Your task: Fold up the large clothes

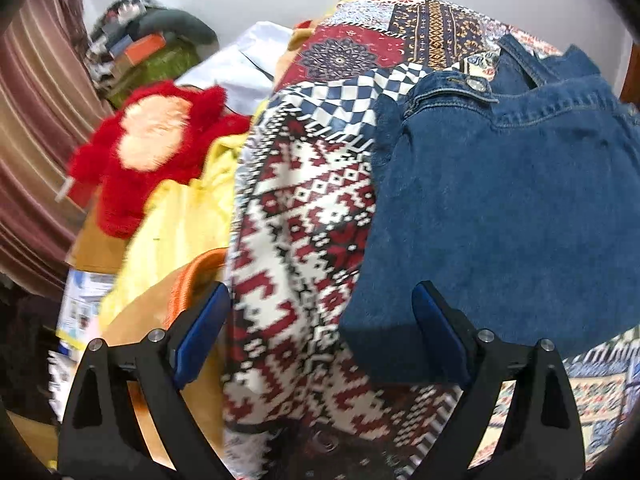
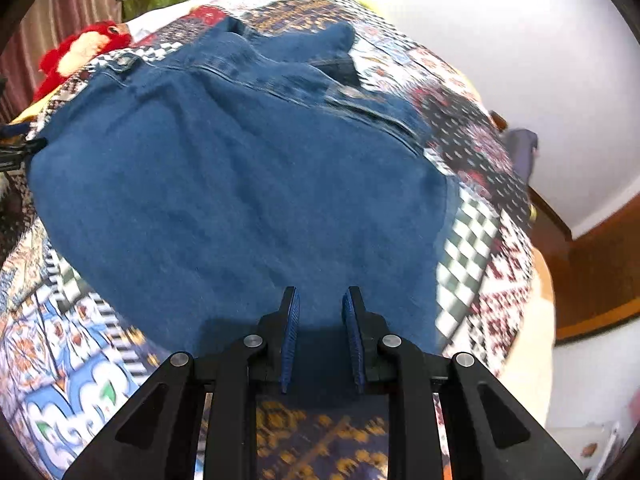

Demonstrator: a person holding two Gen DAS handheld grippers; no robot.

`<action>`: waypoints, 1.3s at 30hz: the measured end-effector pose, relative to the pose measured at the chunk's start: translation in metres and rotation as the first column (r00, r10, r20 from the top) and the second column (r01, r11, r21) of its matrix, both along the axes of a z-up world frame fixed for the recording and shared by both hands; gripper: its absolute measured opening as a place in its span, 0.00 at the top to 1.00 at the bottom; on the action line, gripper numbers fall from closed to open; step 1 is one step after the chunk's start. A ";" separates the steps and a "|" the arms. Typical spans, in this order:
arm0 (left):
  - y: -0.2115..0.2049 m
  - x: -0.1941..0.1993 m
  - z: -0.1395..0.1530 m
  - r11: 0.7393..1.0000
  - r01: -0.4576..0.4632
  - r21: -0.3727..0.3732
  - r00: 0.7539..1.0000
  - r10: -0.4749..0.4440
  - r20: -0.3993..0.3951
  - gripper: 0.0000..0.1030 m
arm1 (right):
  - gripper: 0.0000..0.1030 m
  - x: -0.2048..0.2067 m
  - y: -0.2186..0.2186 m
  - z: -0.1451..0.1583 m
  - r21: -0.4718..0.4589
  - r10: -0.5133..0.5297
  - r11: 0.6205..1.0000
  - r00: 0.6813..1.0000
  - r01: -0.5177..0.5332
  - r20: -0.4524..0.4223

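1. The denim garment (image 2: 240, 168) lay spread on a patchwork quilt (image 1: 304, 216) covering the bed
2. The left gripper (image 1: 320, 332) pointed down at the denim's near edge, fingers (image 1: 200, 332) wide apart, holding nothing
3. The right gripper (image 2: 320, 336) hovered over the denim hem, fingers narrowly apart, nothing visibly pinched between them
4. A red plush toy (image 1: 156, 152) sat beside the quilt

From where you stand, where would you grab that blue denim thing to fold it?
Probably the near hem of the denim garment, coming in low from the near side. That edge lies flat and free on the patterned bedspread, right ahead of the right hand-held gripper, whose jaws are partly open.
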State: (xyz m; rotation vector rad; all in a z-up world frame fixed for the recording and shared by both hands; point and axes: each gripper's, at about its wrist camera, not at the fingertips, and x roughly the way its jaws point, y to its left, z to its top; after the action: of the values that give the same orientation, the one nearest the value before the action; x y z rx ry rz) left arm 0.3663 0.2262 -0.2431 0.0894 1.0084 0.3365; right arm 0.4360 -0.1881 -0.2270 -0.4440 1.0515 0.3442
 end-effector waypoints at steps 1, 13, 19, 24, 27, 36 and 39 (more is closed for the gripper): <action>0.000 0.002 -0.001 1.000 -0.006 0.006 1.000 0.006 -0.003 0.09 | 0.82 -0.001 -0.006 0.000 -0.006 -0.019 1.000 1.000 0.019 -0.006; 0.012 -0.056 0.022 0.950 -0.114 -0.289 0.991 0.130 0.038 0.09 | 0.82 -0.017 -0.065 0.003 -0.021 -0.211 0.977 0.975 0.210 -0.074; -0.001 -0.065 0.024 0.827 -0.081 -0.556 0.987 0.145 0.072 0.08 | 0.82 -0.026 -0.056 0.043 0.133 -0.192 0.972 0.981 0.194 -0.031; -0.021 -0.049 0.001 0.743 -0.065 -0.666 0.993 0.112 0.028 0.08 | 0.82 -0.026 -0.013 0.061 0.214 -0.107 0.971 0.994 0.107 -0.015; -0.024 -0.034 -0.019 0.620 -0.094 -0.779 0.991 0.129 -0.016 0.08 | 0.82 -0.022 0.015 0.059 0.229 -0.042 0.972 0.999 0.043 -0.013; -0.022 0.011 -0.058 0.439 -0.109 -0.892 0.983 0.181 -0.031 0.08 | 0.82 0.002 0.076 0.023 0.273 0.063 0.961 0.994 -0.035 -0.094; -0.021 0.023 -0.057 0.471 -0.062 -0.880 0.974 0.219 0.049 0.08 | 0.82 0.010 0.086 0.005 0.285 0.073 0.958 0.988 -0.032 -0.134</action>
State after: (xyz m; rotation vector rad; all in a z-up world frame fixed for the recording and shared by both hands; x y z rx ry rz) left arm 0.3895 0.2054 -0.3000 -0.9780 0.9259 -0.0709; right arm 0.4463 -0.1023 -0.2216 -0.1925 1.1112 0.5728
